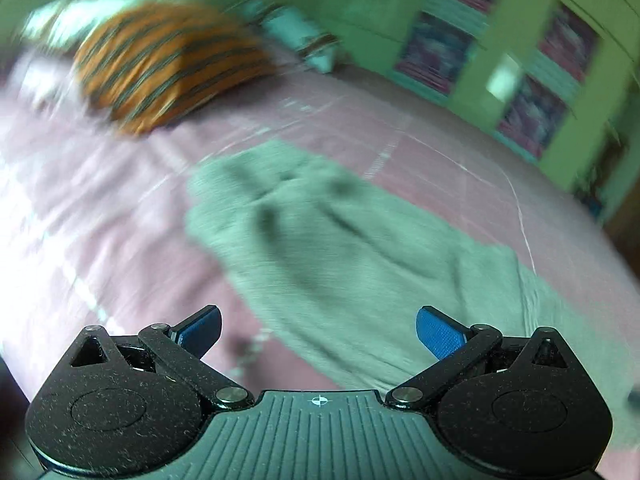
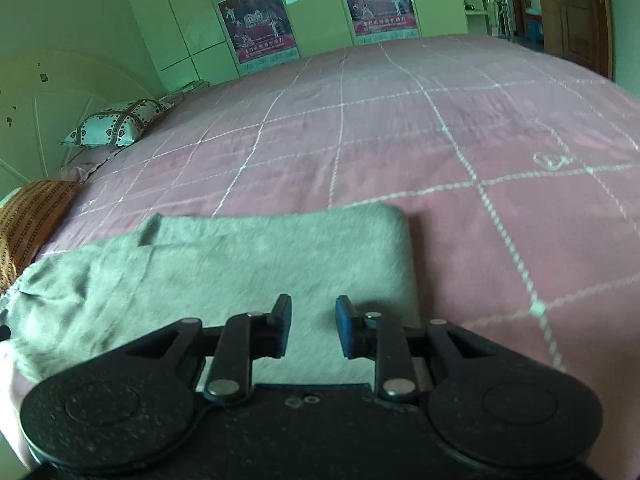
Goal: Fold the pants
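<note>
Room: the bed (image 2: 400,128) lies bare toward its far edge beyond the pants (image 2: 240,264).
Pants: grey, folded, under my tongs near the bed's near edge.
Left tongs (image 1: 318,330): spread wide, nothing between.
Right tongs (image 2: 313,326): slightly parted, pinching nothing.

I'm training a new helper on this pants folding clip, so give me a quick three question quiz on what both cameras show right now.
1. True or false: the left claw is clamped on the pants.
2. What do the pants lie on? A) wooden floor B) pink checked bedspread C) chair
3. Fill in: beyond the bed stands a pale green ______ with posters on its doors.

Key
1. False: its jaws stand wide open, nothing between them.
2. B, the bedspread.
3. Wardrobe.
</note>
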### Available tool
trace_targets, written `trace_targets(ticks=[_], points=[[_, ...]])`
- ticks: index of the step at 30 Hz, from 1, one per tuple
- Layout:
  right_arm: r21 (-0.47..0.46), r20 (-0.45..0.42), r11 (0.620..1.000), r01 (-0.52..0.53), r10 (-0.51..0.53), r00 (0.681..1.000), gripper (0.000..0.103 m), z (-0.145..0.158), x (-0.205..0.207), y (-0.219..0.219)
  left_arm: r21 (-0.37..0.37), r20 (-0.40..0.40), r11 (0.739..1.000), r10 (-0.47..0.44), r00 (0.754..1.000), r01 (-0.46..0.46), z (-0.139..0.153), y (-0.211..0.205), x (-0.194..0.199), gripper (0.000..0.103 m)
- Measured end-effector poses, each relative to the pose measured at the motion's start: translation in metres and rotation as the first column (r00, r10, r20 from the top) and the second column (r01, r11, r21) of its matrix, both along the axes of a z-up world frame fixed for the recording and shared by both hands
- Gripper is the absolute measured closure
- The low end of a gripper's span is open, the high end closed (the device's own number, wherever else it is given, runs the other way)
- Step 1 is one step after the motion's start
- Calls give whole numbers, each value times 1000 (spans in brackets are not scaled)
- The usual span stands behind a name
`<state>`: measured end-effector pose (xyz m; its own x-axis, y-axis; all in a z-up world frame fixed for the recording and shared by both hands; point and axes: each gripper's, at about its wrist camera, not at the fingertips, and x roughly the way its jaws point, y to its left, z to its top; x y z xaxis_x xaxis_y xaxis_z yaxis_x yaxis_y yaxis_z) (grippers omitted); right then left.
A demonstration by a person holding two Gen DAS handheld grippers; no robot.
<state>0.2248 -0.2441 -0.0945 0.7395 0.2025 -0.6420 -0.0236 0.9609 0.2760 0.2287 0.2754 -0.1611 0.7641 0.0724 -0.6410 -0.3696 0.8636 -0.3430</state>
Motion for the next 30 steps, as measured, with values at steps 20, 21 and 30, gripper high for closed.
trace_targets(ticks=[20, 21, 30], points=[[-30, -31, 995, -99, 98, 995, 81, 2, -5, 59, -294, 204, 955, 16, 979, 46, -62, 76, 47, 70], [-32, -29, 994, -101, 100, 995, 81, 3, -4, 62, -239, 214, 969, -1, 977, 53, -55, 69, 46, 71], [-176, -93, 963, -204, 190, 977, 80, -25, 22, 120, -255, 190, 965, -8, 982, 57, -66, 76, 39, 70]])
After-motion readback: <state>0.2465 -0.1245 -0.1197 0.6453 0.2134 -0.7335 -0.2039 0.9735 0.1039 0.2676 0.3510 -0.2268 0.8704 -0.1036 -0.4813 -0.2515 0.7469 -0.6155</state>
